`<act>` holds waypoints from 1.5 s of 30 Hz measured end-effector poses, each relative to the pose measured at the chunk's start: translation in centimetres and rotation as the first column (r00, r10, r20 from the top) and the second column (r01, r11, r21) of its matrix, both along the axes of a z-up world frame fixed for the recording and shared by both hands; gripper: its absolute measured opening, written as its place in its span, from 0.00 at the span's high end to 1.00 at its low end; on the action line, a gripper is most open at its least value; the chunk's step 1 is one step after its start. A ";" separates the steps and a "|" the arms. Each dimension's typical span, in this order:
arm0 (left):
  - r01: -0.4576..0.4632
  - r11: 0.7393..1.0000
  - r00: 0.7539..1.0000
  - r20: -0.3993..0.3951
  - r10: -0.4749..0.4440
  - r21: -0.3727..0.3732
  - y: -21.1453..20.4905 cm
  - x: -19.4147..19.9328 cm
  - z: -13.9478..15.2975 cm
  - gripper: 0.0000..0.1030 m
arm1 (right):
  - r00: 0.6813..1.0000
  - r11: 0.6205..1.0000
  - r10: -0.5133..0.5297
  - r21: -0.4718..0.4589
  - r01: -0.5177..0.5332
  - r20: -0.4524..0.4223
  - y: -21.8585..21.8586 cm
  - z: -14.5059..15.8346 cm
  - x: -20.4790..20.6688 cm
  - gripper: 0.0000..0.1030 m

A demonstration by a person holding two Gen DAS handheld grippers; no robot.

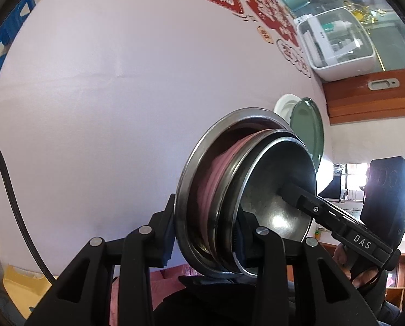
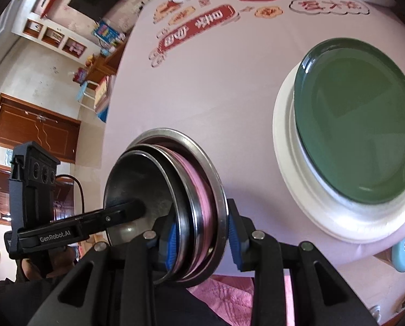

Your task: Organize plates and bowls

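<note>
Steel bowl stack (image 1: 246, 190), pink bowl nested inside, held tilted above the pale tablecloth (image 1: 107, 95). Left gripper (image 1: 205, 241) clamps one side of its rims, right gripper (image 2: 199, 241) the opposite side. Green plate (image 2: 360, 119) on white plate (image 2: 286, 152) lies beside the stack.

One stack of nested bowls (image 1: 246, 190): two steel bowls, a pink bowl between them, and an outer steel dish, four pieces as far as can be told. Two plates on the counter (image 2: 202, 81): one green plate (image 2: 360, 119), one white plate (image 2: 297, 184). Two grippers.
</note>
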State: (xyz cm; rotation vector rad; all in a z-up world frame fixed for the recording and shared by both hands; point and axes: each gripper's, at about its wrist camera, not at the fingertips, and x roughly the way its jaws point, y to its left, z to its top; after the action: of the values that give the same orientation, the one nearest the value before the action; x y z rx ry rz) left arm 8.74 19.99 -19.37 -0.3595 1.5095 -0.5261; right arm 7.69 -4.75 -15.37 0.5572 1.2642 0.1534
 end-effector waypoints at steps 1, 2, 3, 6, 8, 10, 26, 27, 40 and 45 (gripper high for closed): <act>0.004 1.000 1.000 0.003 -0.004 -0.004 0.2 -0.3 0.2 0.67 | 1.000 1.000 -0.005 -0.007 0.006 0.017 0.2 0.3 -0.4 0.70; 0.007 1.000 1.000 0.007 -0.007 -0.009 0.3 -0.5 0.4 0.67 | 0.999 1.000 -0.008 -0.017 0.009 0.033 0.4 0.7 -0.8 0.70; 0.009 1.000 1.000 0.011 -0.009 -0.016 0.4 -0.7 0.6 0.67 | 0.999 1.000 -0.009 -0.025 0.010 0.046 0.6 1.0 -1.1 0.70; 0.009 0.999 1.000 0.029 -0.007 -0.041 0.8 -1.4 1.0 0.67 | 0.995 0.999 -0.014 -0.039 0.018 0.095 0.9 2.1 -1.8 0.70; 0.002 0.999 0.999 0.049 0.000 -0.053 0.9 -1.9 1.5 0.67 | 0.992 0.999 -0.004 -0.052 0.010 0.127 1.2 2.9 -2.1 0.70; -0.008 0.998 0.998 0.068 0.012 -0.056 1.2 -2.2 2.1 0.67 | 0.987 0.997 0.021 -0.071 -0.010 0.159 1.6 3.5 -2.1 0.70; -0.101 0.990 0.984 0.136 0.114 -0.100 -2.7 -3.6 5.3 0.67 | 0.951 0.979 0.167 -0.160 -0.128 0.261 -3.1 6.7 -2.6 0.70; -0.101 0.990 0.984 0.139 0.115 -0.100 -3.4 -3.5 5.5 0.67 | 0.950 0.979 0.169 -0.161 -0.129 0.263 -3.8 6.8 -2.6 0.70; -0.089 0.992 0.984 0.149 0.102 -0.087 -13.6 -2.2 6.3 0.67 | 0.948 0.979 0.165 -0.164 -0.123 0.273 -12.8 7.8 -1.9 0.70; -0.099 0.992 0.983 0.150 0.110 -0.080 -17.2 -1.3 6.2 0.67 | 0.947 0.976 0.182 -0.169 -0.140 0.265 -15.8 7.5 -0.9 0.70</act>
State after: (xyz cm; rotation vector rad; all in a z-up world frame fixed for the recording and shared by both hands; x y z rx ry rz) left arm 7.49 2.82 -13.17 -0.4420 1.3178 -0.5146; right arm 6.76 -20.55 -7.88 0.2902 1.0337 0.2644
